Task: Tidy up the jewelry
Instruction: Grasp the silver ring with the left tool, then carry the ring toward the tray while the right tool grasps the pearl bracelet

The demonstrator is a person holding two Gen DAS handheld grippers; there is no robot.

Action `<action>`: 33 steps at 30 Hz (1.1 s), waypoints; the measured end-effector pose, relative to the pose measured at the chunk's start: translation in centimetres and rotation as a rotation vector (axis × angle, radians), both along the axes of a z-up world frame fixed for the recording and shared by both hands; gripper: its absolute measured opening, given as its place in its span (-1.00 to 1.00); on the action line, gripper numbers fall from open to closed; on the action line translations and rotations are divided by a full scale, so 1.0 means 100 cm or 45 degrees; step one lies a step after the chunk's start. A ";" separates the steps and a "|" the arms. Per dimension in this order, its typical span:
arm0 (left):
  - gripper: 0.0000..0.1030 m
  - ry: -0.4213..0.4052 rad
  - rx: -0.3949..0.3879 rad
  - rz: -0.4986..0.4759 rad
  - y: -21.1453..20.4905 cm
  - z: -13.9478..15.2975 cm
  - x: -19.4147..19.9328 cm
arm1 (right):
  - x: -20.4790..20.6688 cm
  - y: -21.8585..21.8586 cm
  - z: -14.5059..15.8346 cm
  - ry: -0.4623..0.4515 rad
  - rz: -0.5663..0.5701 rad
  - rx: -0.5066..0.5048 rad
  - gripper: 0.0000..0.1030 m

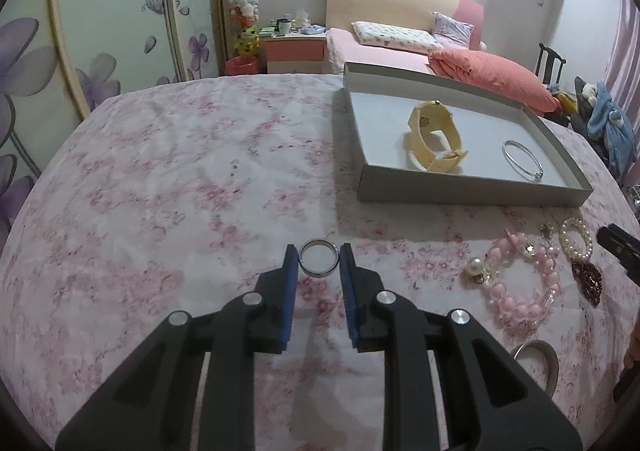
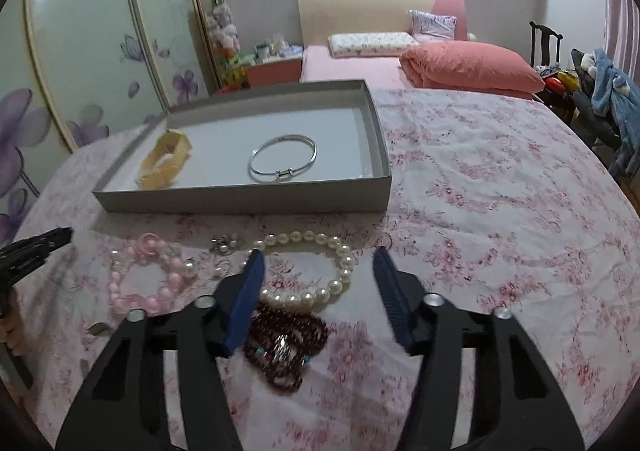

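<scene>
A metal ring (image 1: 319,262) is clamped between the blue pads of the left hand-held gripper (image 1: 319,264), one pad pressed to each side of the band, and it is held above the surface (image 1: 180,179), which is covered by a pink floral cloth. The jaws are drawn close together on it.

The right hand-held gripper (image 2: 318,263) is seen with its jaws apart and nothing pressed between the pads. A white pearl bracelet (image 2: 320,271) lies on the cloth in the gap between the two fingers, and a dark red bead strand (image 2: 286,347) lies bunched just behind the left finger, nearer the camera. Whether either finger touches these pieces cannot be told.

To the left of the pearls, one pink bead bracelet (image 2: 152,275) and one small silvery piece (image 2: 224,243) are found on the cloth. In the left wrist view a broad metal bangle (image 1: 538,361) is partly seen at the lower right, near the pink beads.

Beyond the loose pieces, one shallow grey box (image 2: 248,195) is set on the surface. Two items are counted inside it: one cream bracelet (image 2: 164,163) standing on edge toward the left, and one thin silver bangle (image 2: 282,163) lying flat near the middle, well apart from each other.

Six pieces are thus counted outside the box, one of them held.
</scene>
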State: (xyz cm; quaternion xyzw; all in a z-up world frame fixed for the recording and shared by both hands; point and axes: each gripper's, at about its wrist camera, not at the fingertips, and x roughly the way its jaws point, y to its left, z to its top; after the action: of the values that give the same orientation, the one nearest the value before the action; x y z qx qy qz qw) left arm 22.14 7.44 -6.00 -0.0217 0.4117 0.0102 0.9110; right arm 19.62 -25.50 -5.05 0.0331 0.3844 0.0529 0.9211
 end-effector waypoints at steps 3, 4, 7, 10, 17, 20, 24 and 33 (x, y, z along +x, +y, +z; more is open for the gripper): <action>-0.58 -0.001 -0.003 -0.003 0.002 -0.001 -0.004 | 0.014 -0.001 -0.009 0.067 -0.026 -0.021 -0.16; -0.58 -0.001 -0.006 -0.006 0.001 -0.001 -0.004 | 0.018 -0.001 -0.012 0.089 -0.031 -0.028 -0.19; -0.58 -0.002 -0.013 -0.013 0.001 0.000 -0.004 | 0.022 0.000 -0.020 0.122 -0.041 -0.064 -0.36; -0.58 -0.006 -0.021 -0.018 -0.001 -0.001 -0.004 | 0.022 0.003 -0.019 0.122 -0.024 -0.086 -0.80; -0.58 -0.038 -0.029 -0.022 -0.003 0.005 -0.008 | 0.008 0.003 0.004 -0.010 0.036 0.079 -0.80; -0.58 -0.062 -0.039 -0.022 -0.003 0.010 -0.012 | -0.003 0.005 0.023 -0.115 0.083 0.160 -0.80; -0.58 -0.102 -0.054 -0.023 -0.004 0.016 -0.016 | -0.016 0.010 0.044 -0.242 0.137 0.262 -0.80; -0.58 -0.249 -0.061 -0.035 -0.018 0.038 -0.035 | -0.039 0.020 0.067 -0.416 0.124 0.303 -0.80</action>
State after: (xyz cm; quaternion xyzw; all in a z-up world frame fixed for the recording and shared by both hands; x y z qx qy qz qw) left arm 18.69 5.60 -2.24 -0.0387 0.3210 -0.0141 0.9462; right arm 15.74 -23.50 1.64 0.1138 0.2219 0.1471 0.9572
